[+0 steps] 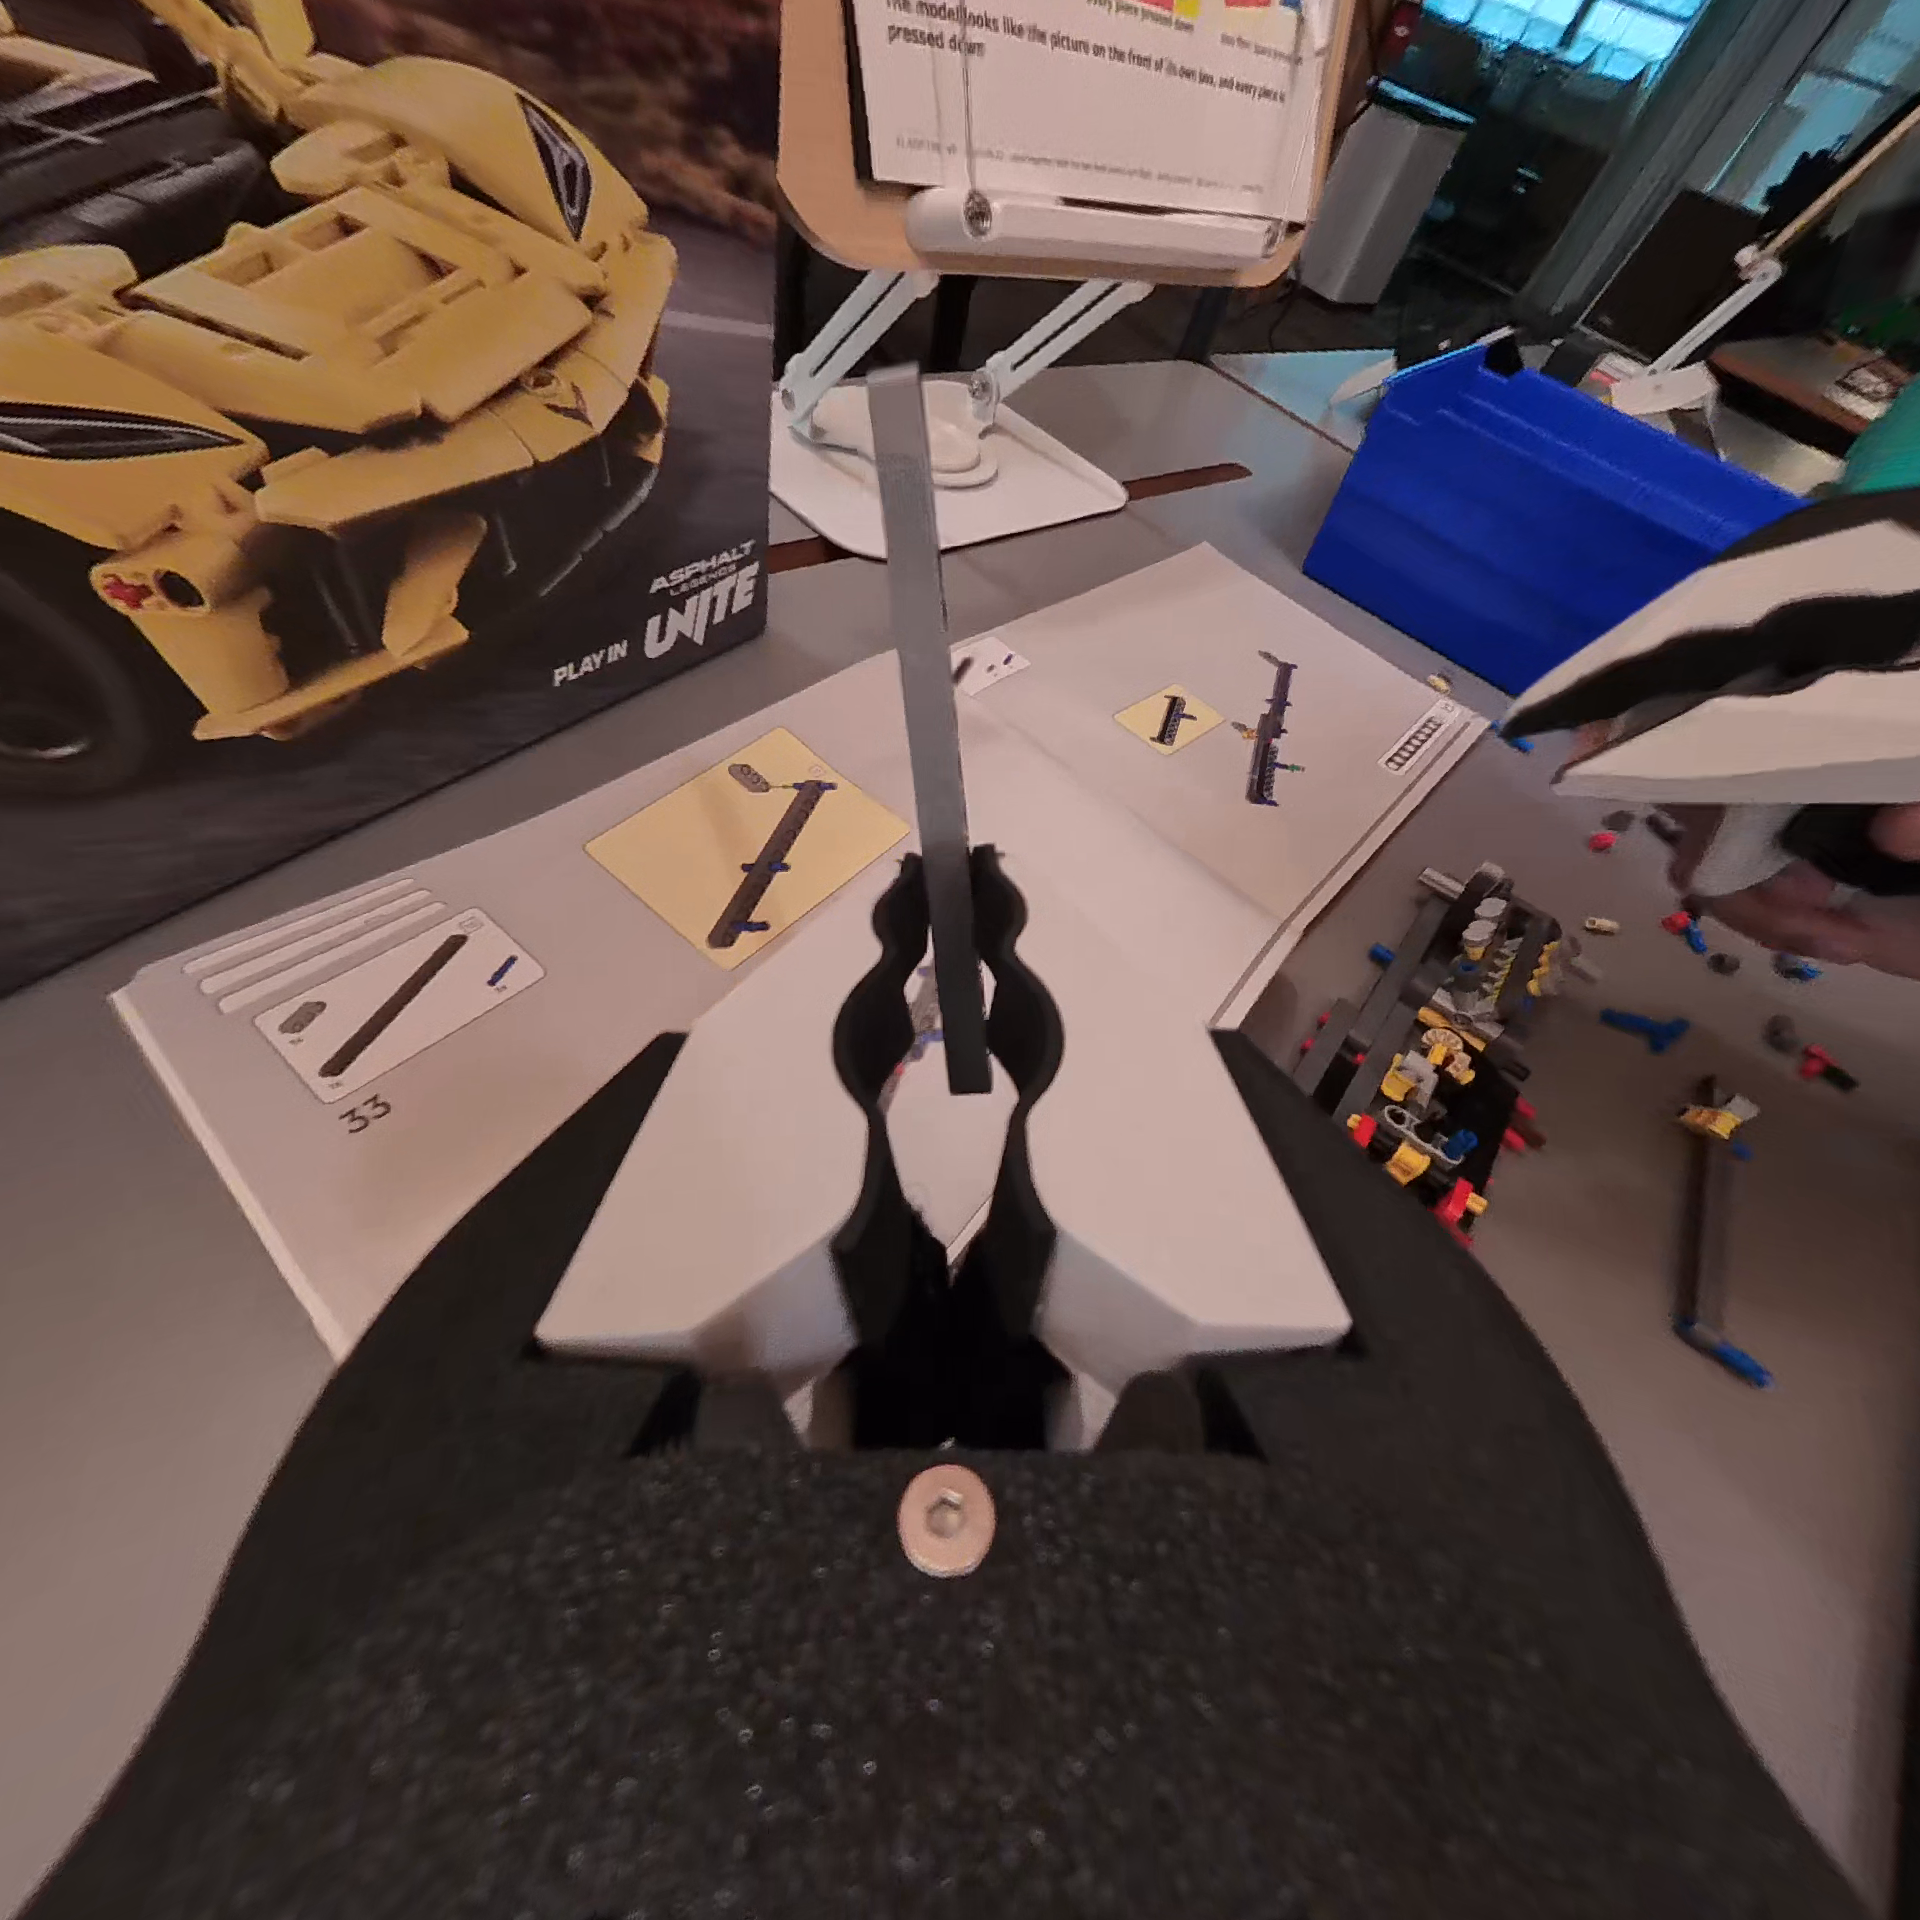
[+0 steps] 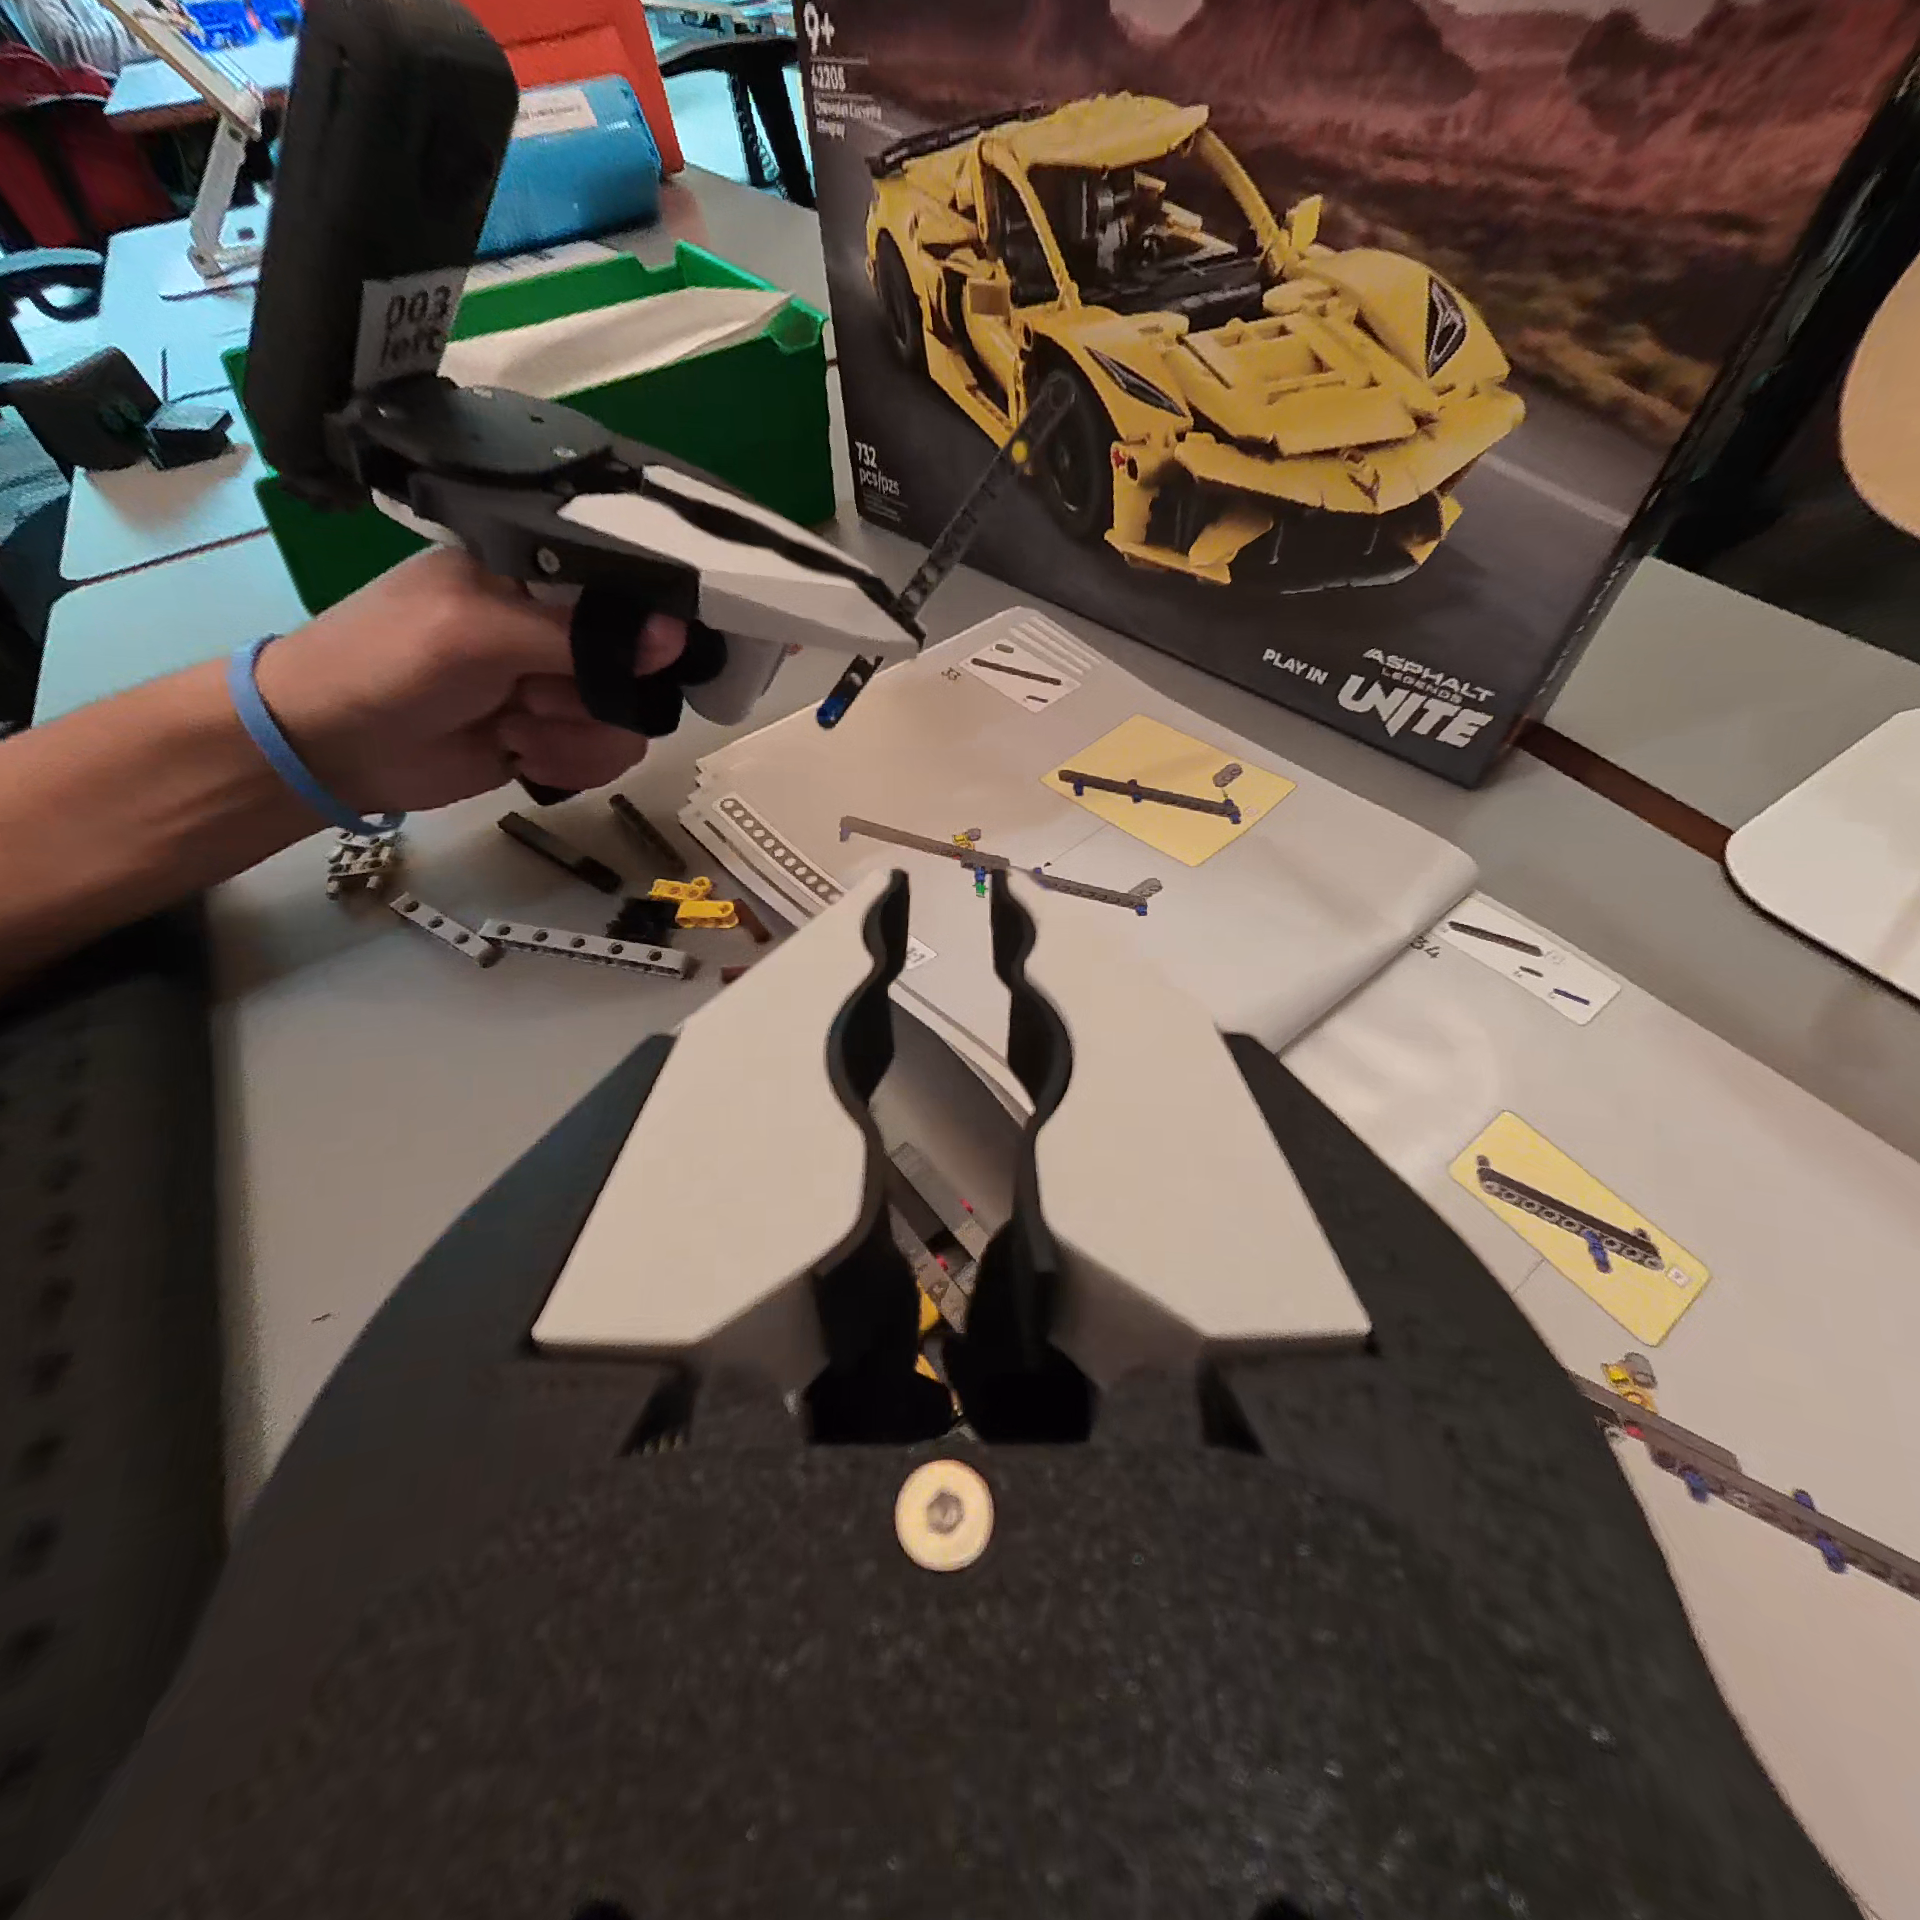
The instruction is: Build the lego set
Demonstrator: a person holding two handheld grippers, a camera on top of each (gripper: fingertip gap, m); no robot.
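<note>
My left gripper (image 1: 951,862) is shut on a long dark grey beam (image 1: 920,675) and holds it upright above the open instruction booklet (image 1: 1122,883). In the right wrist view the left gripper (image 2: 904,623) is held by a hand at the upper left. The beam (image 2: 977,499) slants up from it, with a blue pin (image 2: 844,694) at its low end. My right gripper (image 2: 945,883) is slightly open and empty over the booklet (image 2: 1299,914). It also shows at the right edge of the left wrist view (image 1: 1714,675). A partly built chassis (image 1: 1455,1039) lies on the table.
The set's box (image 1: 312,416) stands behind the booklet. A blue bin (image 1: 1538,520) and a document stand (image 1: 1039,156) are at the back. A green bin (image 2: 727,405) sits behind the left hand. Loose grey beams (image 2: 582,945) and small pieces (image 1: 1652,1029) are scattered about.
</note>
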